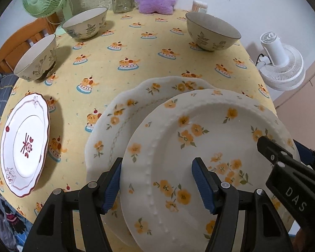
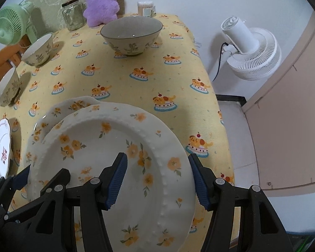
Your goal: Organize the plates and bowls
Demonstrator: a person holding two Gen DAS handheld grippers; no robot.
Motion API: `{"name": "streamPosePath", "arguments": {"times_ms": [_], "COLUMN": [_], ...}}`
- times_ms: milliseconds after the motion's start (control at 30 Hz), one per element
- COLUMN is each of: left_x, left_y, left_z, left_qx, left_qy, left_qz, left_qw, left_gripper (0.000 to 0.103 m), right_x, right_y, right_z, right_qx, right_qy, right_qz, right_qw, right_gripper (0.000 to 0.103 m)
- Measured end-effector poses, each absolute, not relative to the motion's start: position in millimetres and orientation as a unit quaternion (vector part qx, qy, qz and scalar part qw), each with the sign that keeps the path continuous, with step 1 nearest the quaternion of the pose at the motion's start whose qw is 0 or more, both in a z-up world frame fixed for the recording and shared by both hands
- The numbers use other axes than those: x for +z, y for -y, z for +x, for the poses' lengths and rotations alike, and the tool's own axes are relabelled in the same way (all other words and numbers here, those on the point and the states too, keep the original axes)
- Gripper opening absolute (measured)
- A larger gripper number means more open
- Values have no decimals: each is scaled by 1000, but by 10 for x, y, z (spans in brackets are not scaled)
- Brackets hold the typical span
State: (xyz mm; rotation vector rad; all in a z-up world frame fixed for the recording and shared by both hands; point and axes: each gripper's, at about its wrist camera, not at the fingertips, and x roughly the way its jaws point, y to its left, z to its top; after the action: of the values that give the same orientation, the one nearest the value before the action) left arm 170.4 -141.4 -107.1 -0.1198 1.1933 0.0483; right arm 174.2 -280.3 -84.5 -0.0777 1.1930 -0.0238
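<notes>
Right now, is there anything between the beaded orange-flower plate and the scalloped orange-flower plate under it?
Nothing visible. The beaded orange-flower plate, its rims between the fingers of the left gripper and right gripper, overlaps the scalloped orange-flower plate, whose visible face is bare. The bowls stand far off.

I am looking at a cream round ceramic plate scattered with orange flowers [image 1: 210, 142], lying over a matching scalloped plate [image 1: 124, 113]. The yellow tablecloth printed with dog-and-cake motifs [image 1: 124, 48] is showing beneath beige leaf-patterned bowls [image 2: 132, 35] and a white plate with maroon trim [image 1: 25, 142].
</notes>
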Motion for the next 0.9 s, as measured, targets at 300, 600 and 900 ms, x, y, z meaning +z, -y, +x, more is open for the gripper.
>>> {"name": "streamPosePath", "arguments": {"times_ms": [300,600,900], "left_x": [-1174,-1172,-1137], "left_y": [1351,1381,1432], "left_z": [1724,1734,1731], "left_qx": [45,70,75], "left_qy": [-567,-560,-550], "left_qz": [-69,-29,12], "left_qw": [820,825,832], "left_gripper": [69,69,72], "right_x": [-923,-1005,-965], "right_y": [2746,2733,2766], "right_z": [1731,1689,1651], "right_qx": [7,4,8], "right_qy": [-562,-577,-569], "right_qz": [-48,-38,-25], "right_qw": [826,816,822], "right_gripper": [62,54,45]}}
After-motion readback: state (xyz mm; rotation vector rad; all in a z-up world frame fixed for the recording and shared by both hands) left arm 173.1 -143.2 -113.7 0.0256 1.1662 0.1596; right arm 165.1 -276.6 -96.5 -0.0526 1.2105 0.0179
